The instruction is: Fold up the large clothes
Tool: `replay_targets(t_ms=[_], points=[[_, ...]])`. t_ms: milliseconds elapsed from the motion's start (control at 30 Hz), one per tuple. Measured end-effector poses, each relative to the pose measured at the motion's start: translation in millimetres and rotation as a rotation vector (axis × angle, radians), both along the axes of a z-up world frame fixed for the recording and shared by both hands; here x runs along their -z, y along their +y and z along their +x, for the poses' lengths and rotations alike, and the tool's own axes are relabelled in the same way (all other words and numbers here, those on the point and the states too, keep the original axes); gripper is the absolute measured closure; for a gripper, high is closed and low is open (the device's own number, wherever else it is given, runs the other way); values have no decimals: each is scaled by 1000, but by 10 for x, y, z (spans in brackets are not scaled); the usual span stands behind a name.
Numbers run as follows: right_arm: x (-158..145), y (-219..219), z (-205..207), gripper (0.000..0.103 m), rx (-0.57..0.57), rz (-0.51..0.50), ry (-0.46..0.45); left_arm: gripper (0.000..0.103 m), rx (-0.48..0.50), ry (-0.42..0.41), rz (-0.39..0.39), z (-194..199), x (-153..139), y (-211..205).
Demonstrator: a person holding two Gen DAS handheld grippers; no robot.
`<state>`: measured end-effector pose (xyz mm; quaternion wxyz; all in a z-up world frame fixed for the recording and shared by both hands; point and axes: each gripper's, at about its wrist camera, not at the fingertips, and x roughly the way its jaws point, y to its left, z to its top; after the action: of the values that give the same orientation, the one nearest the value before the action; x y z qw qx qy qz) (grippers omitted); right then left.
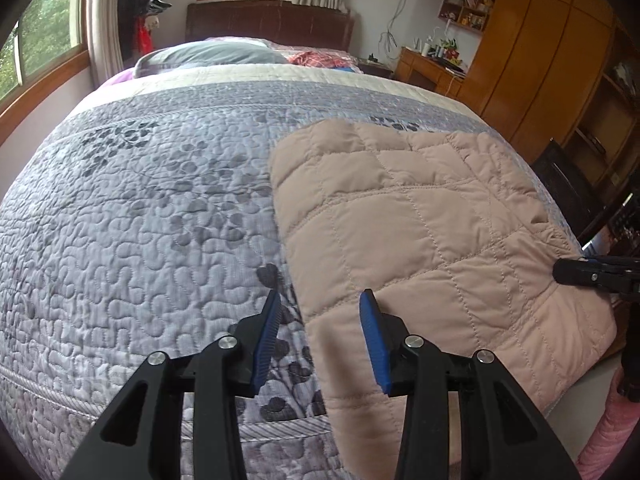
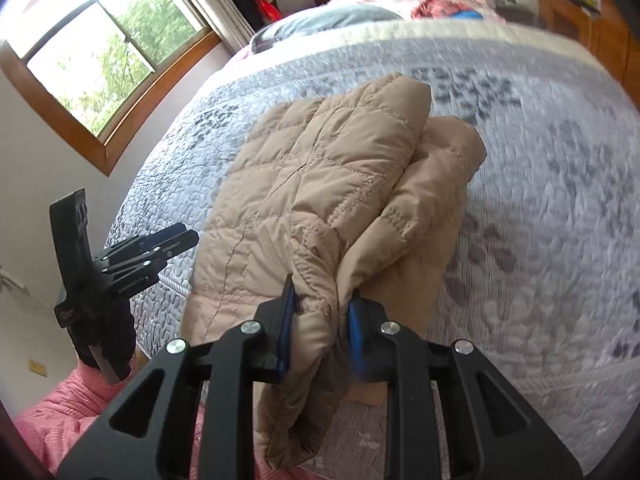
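my right gripper [image 2: 320,308] is clamped on a bunched edge of the beige quilted jacket [image 2: 320,184], the fabric pinched between both blue pads and hanging down below them. the rest of the jacket lies folded on the grey patterned bedspread [image 2: 540,200], near the bed's foot edge.

my left gripper [image 1: 318,312] has its jaws apart with nothing between them; the jacket's left edge [image 1: 420,216] lies just under and beside its right finger, the other finger over bare bedspread [image 1: 140,220].

left wrist view shows the jacket as a flat rectangle with the right gripper [image 1: 576,272] at its far right side. right wrist view shows the doubled thickness and rolled top fold, plus the left gripper [image 2: 176,240] off the jacket's side, held by a dark-gloved hand [image 2: 104,332] over a pink sleeve [image 2: 60,412].

both grippers angle steeply down toward the bed.
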<state>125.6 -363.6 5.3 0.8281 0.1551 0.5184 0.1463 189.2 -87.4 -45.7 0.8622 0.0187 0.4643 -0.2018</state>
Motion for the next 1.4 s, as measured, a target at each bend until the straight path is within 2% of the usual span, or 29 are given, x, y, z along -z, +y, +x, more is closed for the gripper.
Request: replay_targets(t_ms=[300, 567, 633, 767, 867, 933, 1033, 1133, 1233, 1300, 1400], points=[[489, -253, -106, 79, 42, 95, 40, 61, 25, -16, 51, -48, 108, -214], [882, -279, -155, 76, 75, 112, 72, 61, 40, -6, 52, -62, 193, -254], [1024, -304, -159, 75, 87, 144, 69, 59, 40, -1, 51, -50, 233, -262], [1111, -372, -172, 75, 104, 197, 62, 58, 45, 4, 53, -27, 311, -280], [1065, -349, -189, 73, 95, 157, 44, 55, 43, 12, 45, -1, 353, -259], [989, -346, -206, 67, 90, 139, 39, 55, 46, 22, 25, 13, 350, -222], [672, -360, -322, 40, 126, 23, 1, 55, 55, 36, -5, 38, 273, -128], [354, -449, -405, 38, 170, -32, -62, 56, 46, 19, -18, 78, 140, -47], [155, -512, -305, 38, 167, -29, -97, 56, 32, 5, -20, 159, 43, -49], [108, -540, -78, 38, 160, -13, -86, 57, 25, 20, -23, 228, 13, -97], [189, -617, 376, 38, 153, 0, -34, 57, 39, 24, -21, 280, -6, -217]])
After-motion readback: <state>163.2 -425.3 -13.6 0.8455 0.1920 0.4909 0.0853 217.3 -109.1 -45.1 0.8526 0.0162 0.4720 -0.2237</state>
